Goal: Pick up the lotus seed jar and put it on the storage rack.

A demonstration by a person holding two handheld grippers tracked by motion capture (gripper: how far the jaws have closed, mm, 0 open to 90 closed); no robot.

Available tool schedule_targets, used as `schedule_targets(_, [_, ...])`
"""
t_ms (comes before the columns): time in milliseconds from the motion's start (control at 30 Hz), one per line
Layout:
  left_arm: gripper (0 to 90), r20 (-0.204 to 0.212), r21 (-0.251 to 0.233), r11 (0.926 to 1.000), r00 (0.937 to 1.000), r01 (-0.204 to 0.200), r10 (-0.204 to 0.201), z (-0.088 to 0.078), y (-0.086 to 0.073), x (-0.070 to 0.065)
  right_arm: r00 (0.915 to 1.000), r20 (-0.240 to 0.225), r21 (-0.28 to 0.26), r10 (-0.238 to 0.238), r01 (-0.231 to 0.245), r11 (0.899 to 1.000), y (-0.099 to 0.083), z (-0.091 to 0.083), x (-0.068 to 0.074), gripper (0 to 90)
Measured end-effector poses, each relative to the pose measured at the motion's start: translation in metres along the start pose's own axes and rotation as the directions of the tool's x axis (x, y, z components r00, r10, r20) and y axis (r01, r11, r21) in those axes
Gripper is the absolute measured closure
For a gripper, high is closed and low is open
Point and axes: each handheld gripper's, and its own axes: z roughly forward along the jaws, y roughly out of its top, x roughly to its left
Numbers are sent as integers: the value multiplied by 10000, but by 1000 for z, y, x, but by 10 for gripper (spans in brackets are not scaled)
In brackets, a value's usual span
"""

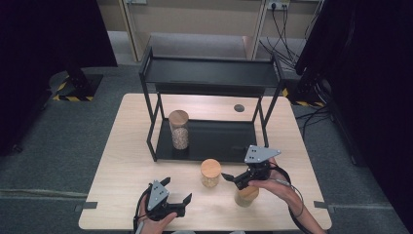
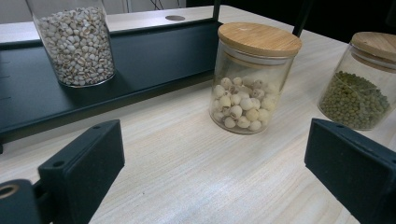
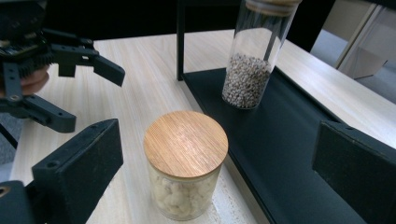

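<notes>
Hovering right gripper wide open, empty, by white-bean jar, left gripper open w/ nothing held

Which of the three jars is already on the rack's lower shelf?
The tall jar of small pale grains; the two short jars, white-seed and green-bean, stand on the table.

Grey carpet floor is seen around the wooden table; black curtains at both upper corners; pale cabinets at top centre.

Wooden table: black rack, two jars.
</notes>
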Motion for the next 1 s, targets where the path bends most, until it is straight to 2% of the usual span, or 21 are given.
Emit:
schedule_targets(267, [44,-10,17,10000,10000,-2,2,0,0,0,9994,-152,284,-302,307,9991,2,14,-9,24])
schedule_targets(400, [44,-18,20,10000,10000,-2,2,0,0,0,9973,-544,115,-492,499,9987,0,20,-17,24])
schedule_targets(567, [44,-19,41,10000,10000,-1,1,0,0,0,9940,-882,161,-654,670,9976,1,29,-27,24])
schedule_targets(800, [44,-43,47,10000,10000,-8,9,0,0,1,9827,-1654,221,-835,883,9958,2,43,-40,25])
schedule_targets(1000, [44,-36,63,10000,10000,7,-7,0,0,1,9757,-1994,528,-908,1032,9933,6,54,-43,26])
